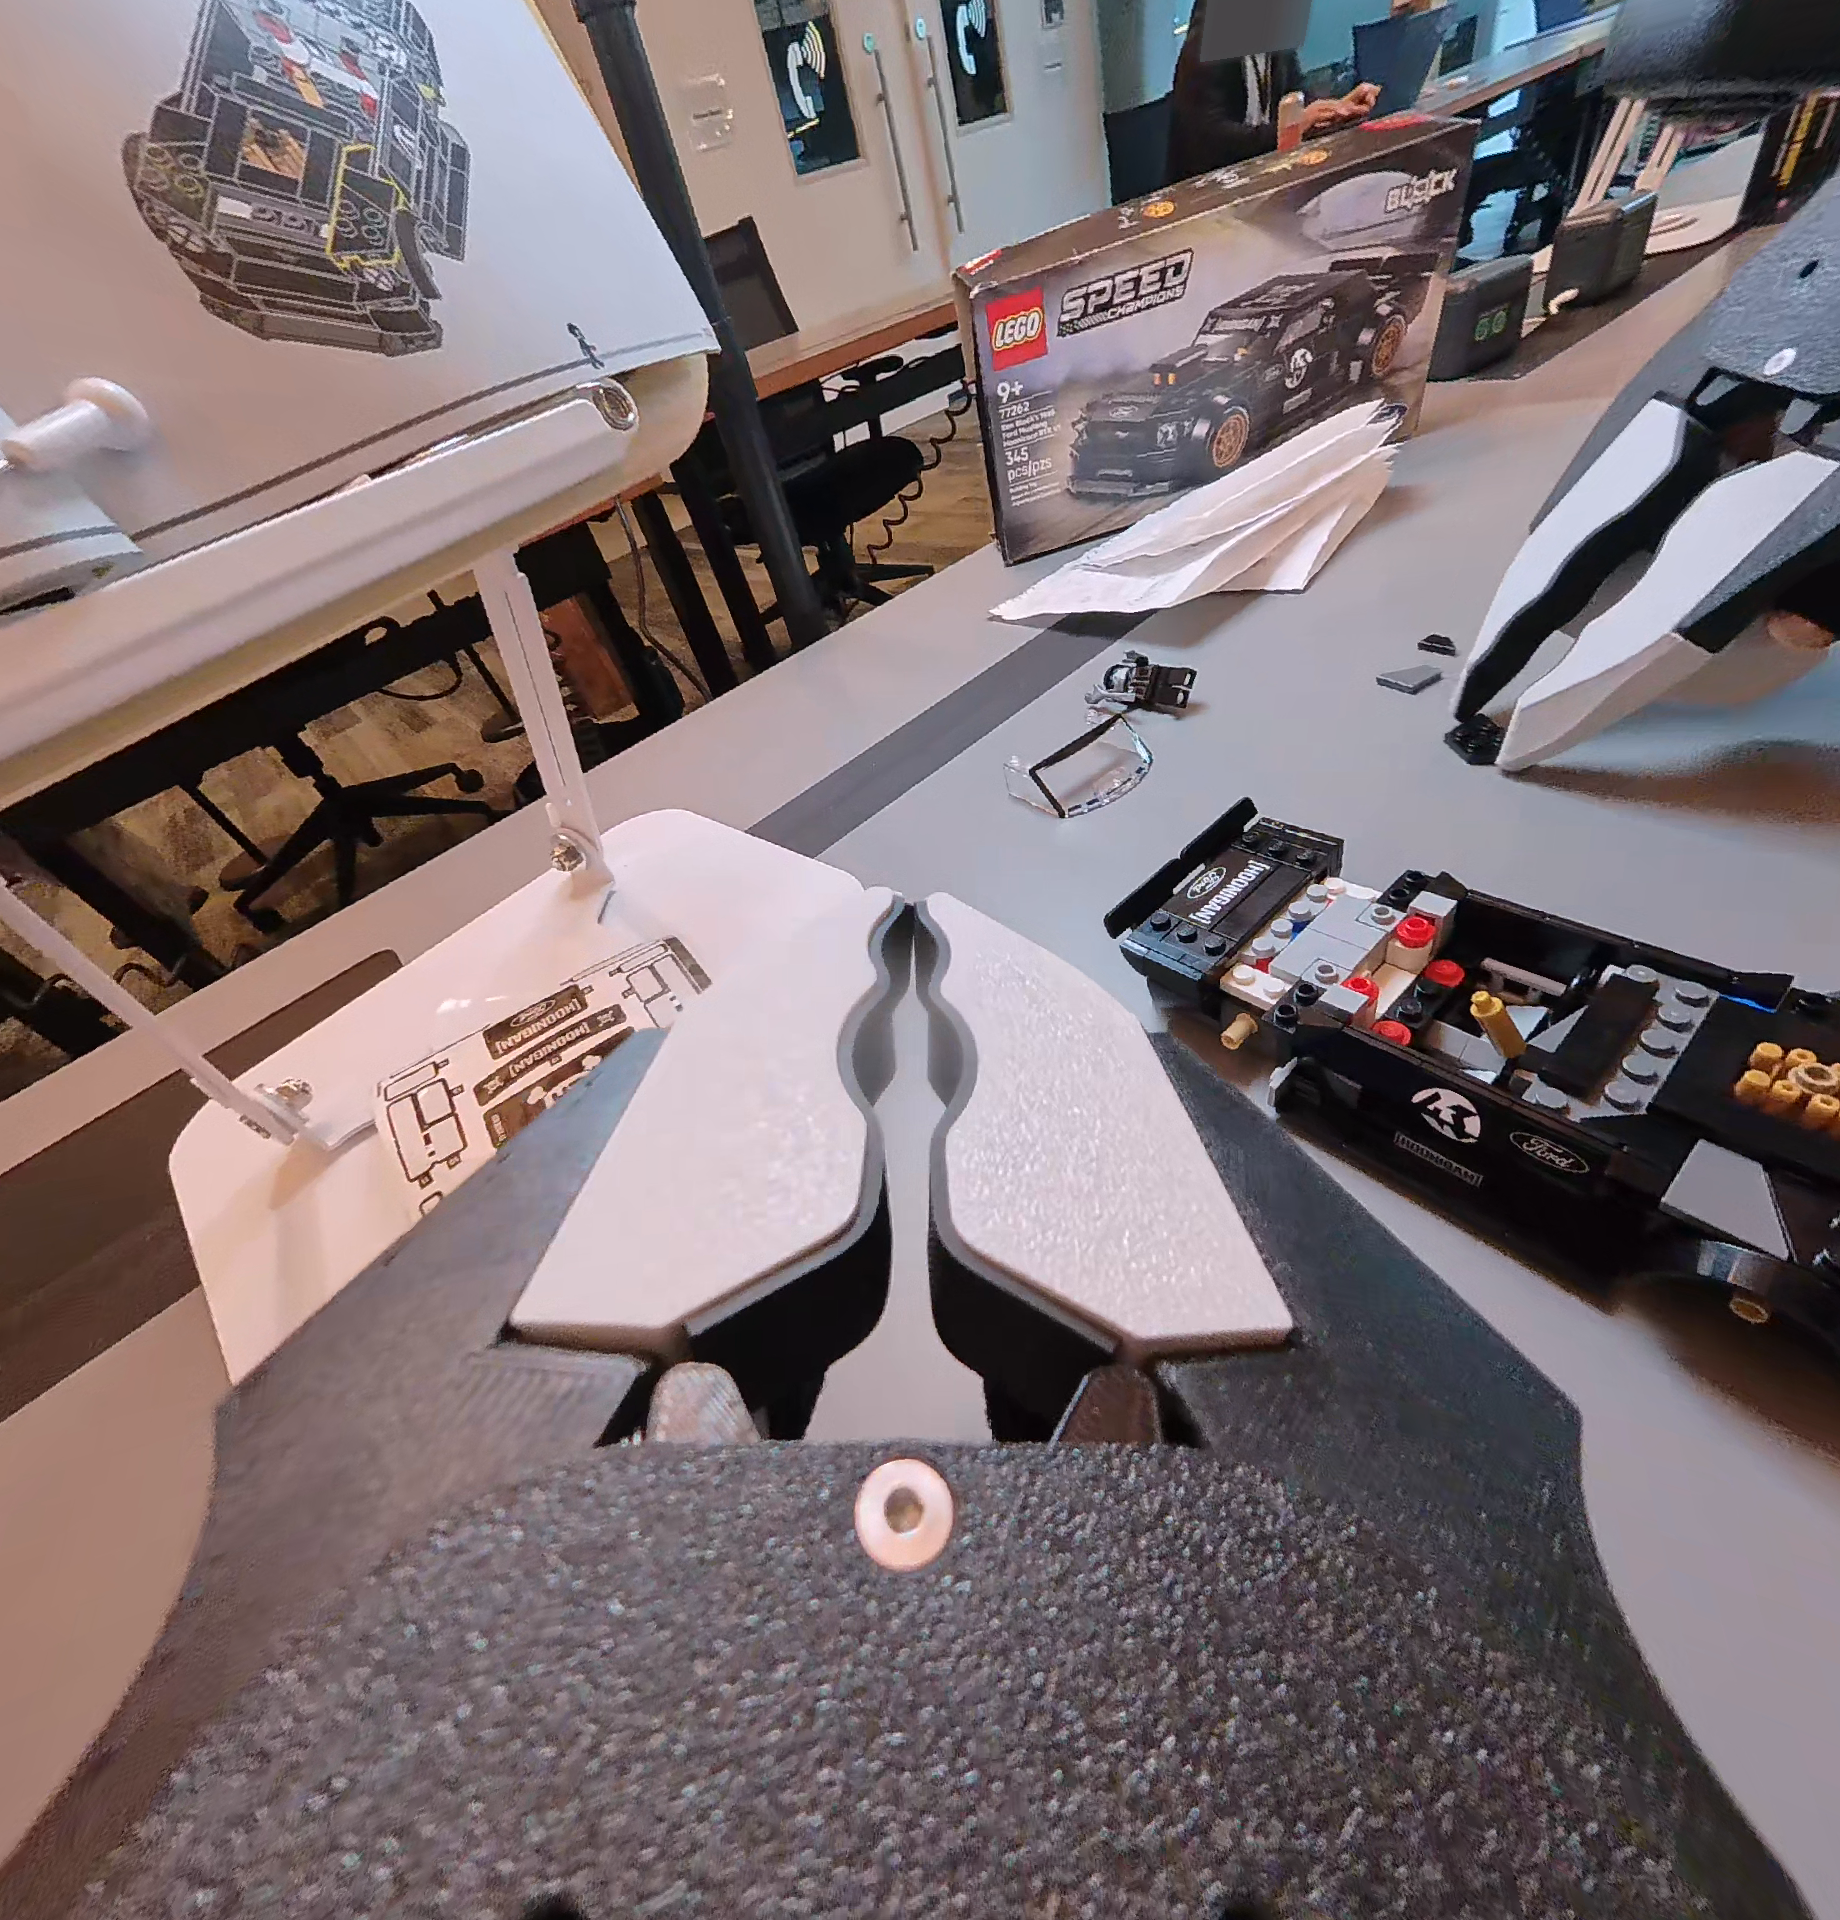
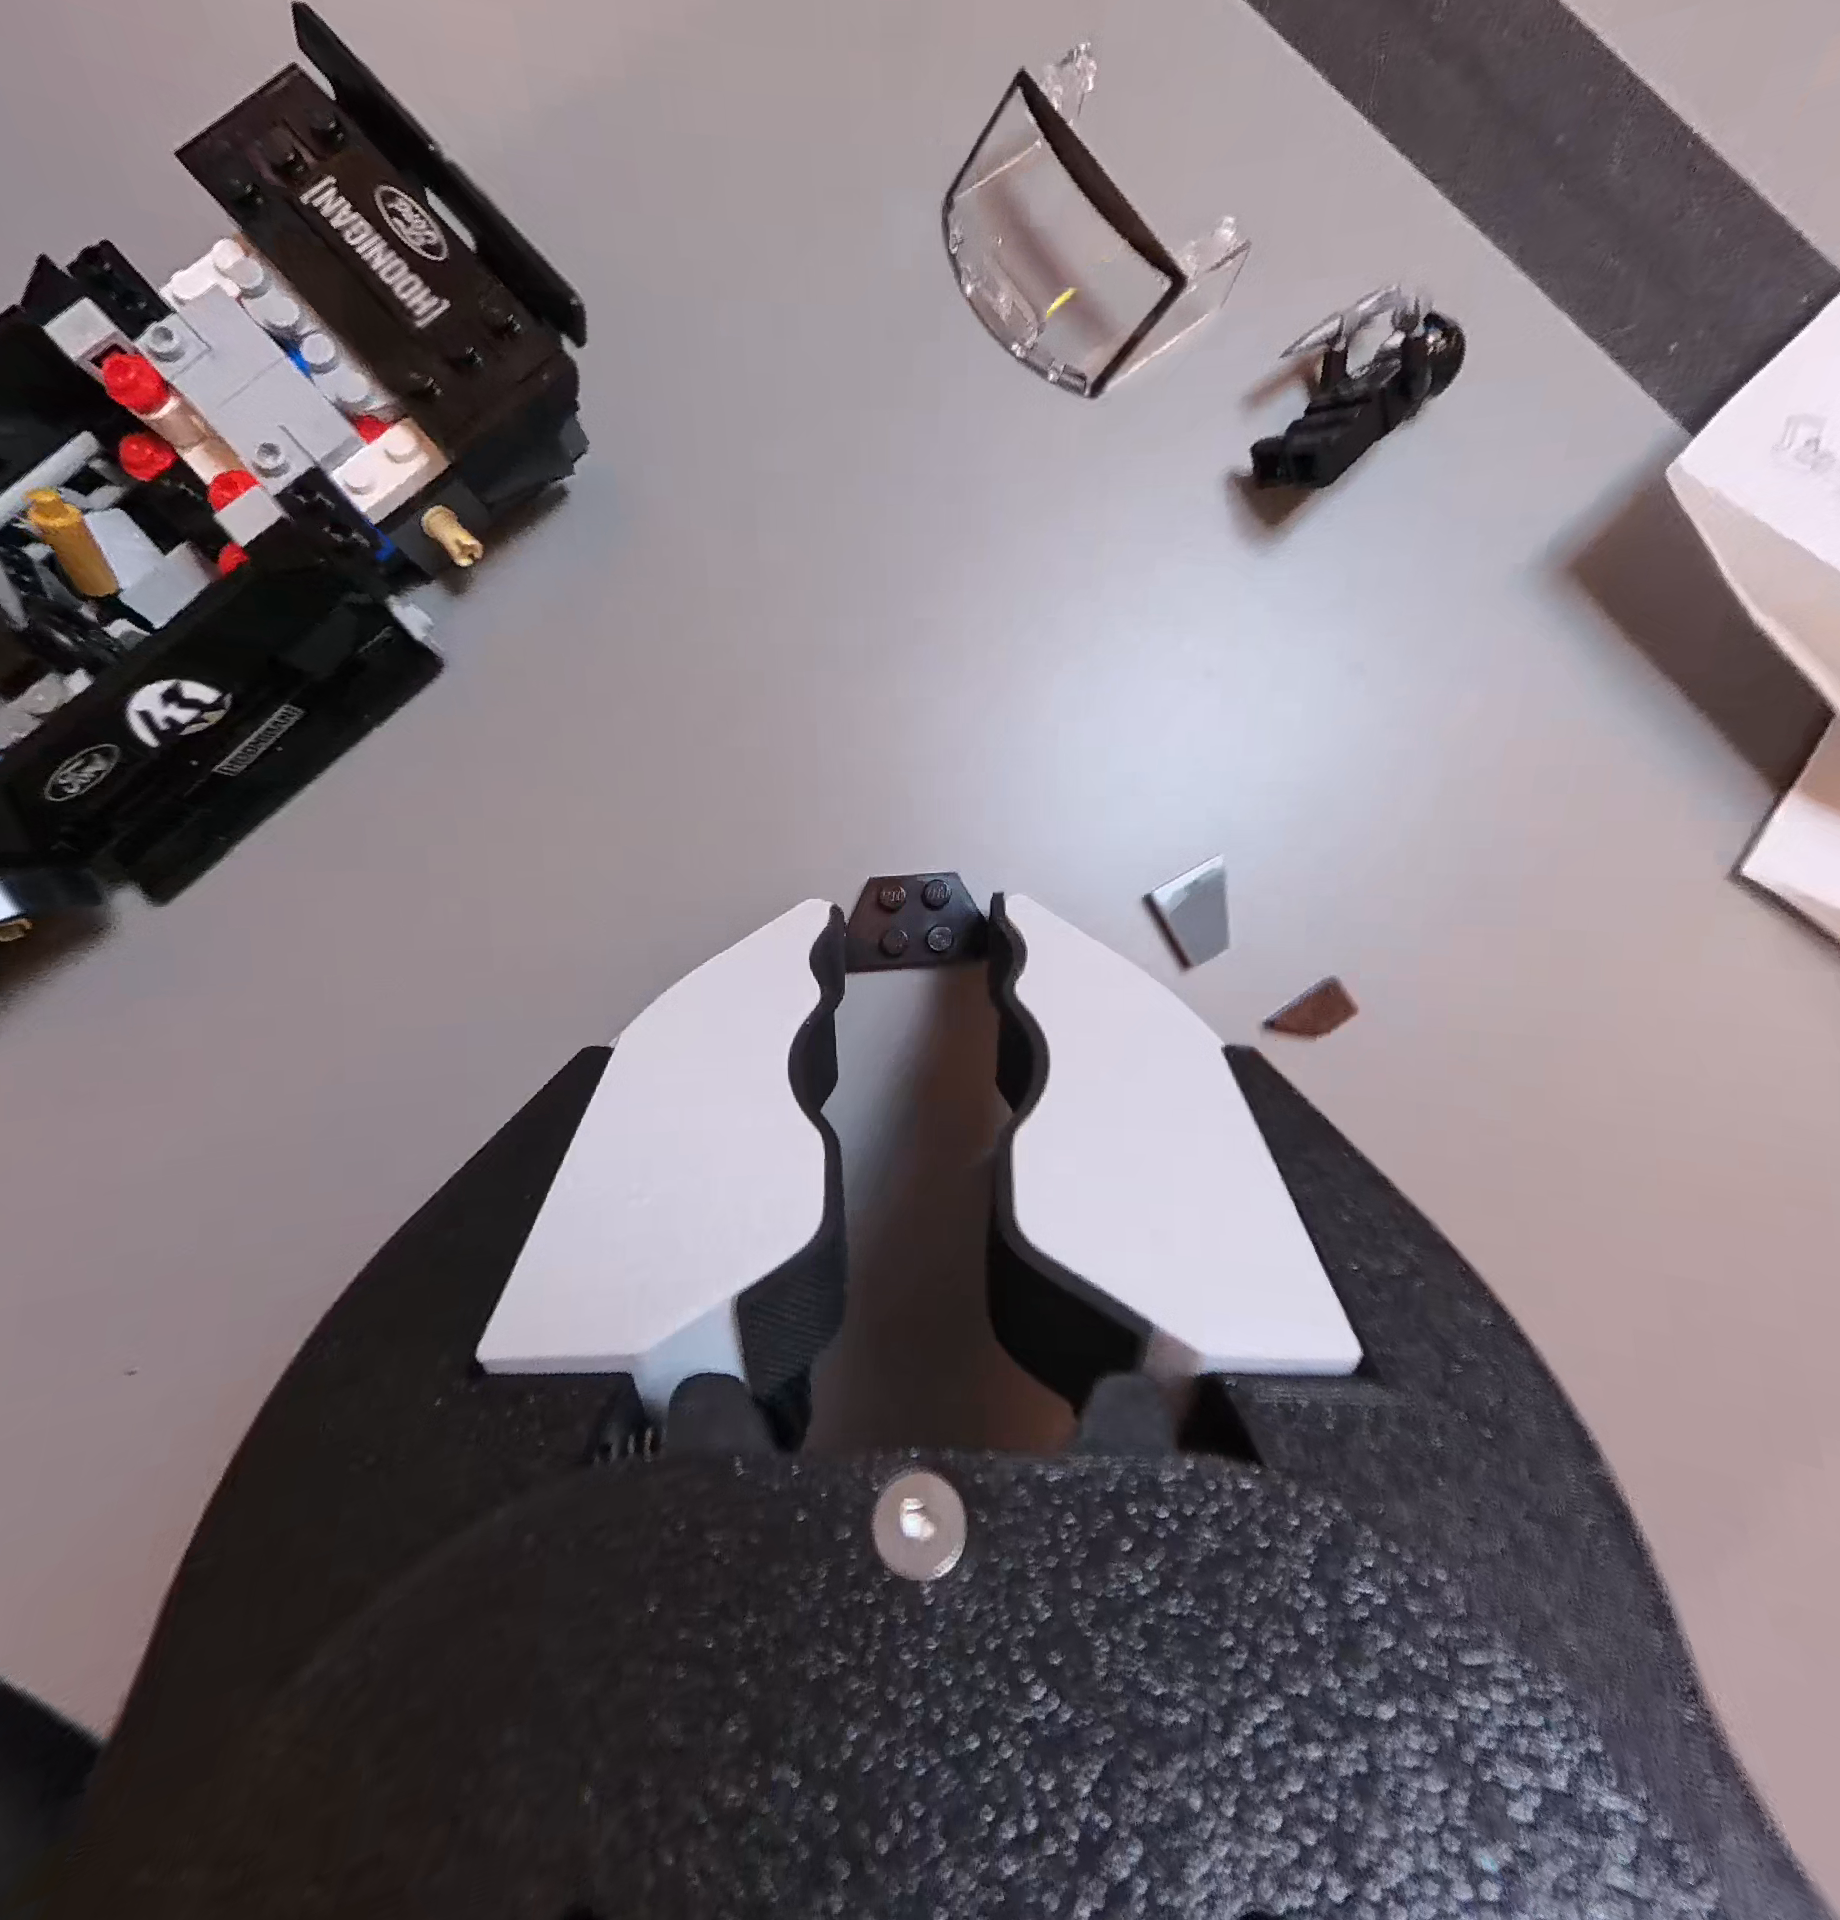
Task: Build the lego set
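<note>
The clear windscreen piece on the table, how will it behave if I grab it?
The clear windscreen piece looks like thin, hollow plastic, so probably very light. Its glossy curved shell may slip between fingers. It seems to rest on narrow edges, so a push would likely tip or skate it.

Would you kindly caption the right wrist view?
Right hand-held gripper closing on a small black plate beside the unfinished car.
</note>
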`<state>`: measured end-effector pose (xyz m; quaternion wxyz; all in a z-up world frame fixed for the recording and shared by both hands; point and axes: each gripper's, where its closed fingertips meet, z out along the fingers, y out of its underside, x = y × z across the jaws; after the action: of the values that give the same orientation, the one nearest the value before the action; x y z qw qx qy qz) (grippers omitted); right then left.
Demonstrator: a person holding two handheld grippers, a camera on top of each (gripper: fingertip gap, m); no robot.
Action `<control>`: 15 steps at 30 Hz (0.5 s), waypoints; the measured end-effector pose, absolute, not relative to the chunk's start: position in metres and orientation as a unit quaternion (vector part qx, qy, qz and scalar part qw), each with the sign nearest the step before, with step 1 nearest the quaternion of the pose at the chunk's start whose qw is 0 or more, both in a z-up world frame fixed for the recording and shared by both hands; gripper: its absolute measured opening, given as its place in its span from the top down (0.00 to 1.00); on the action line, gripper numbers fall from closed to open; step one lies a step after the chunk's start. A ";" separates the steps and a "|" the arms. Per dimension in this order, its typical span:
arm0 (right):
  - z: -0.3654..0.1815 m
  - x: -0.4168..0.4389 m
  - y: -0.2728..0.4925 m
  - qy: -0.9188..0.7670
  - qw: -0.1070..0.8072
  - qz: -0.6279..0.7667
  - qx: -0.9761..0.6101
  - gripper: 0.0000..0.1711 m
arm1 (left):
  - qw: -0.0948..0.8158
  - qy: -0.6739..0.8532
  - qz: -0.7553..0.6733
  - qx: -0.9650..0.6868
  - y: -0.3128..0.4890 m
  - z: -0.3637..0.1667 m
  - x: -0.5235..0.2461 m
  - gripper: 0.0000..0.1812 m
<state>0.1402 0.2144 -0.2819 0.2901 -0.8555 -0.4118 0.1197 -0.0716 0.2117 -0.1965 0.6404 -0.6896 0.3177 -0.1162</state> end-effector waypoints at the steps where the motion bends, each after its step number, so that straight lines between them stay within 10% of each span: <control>1: -0.282 0.140 0.210 -0.408 0.291 0.120 -0.857 0.84 | 0.640 0.319 -0.117 -0.689 0.211 -0.197 -0.071 1.00; 15: -0.268 0.131 0.164 -0.434 0.305 0.176 -0.829 0.83 | 0.632 0.323 -0.124 -0.694 0.209 -0.201 -0.067 1.00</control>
<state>0.1308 0.1640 -0.2675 0.3051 -0.8293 -0.4337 0.1765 -0.0672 0.2092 -0.2012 0.6319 -0.6937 0.3225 -0.1243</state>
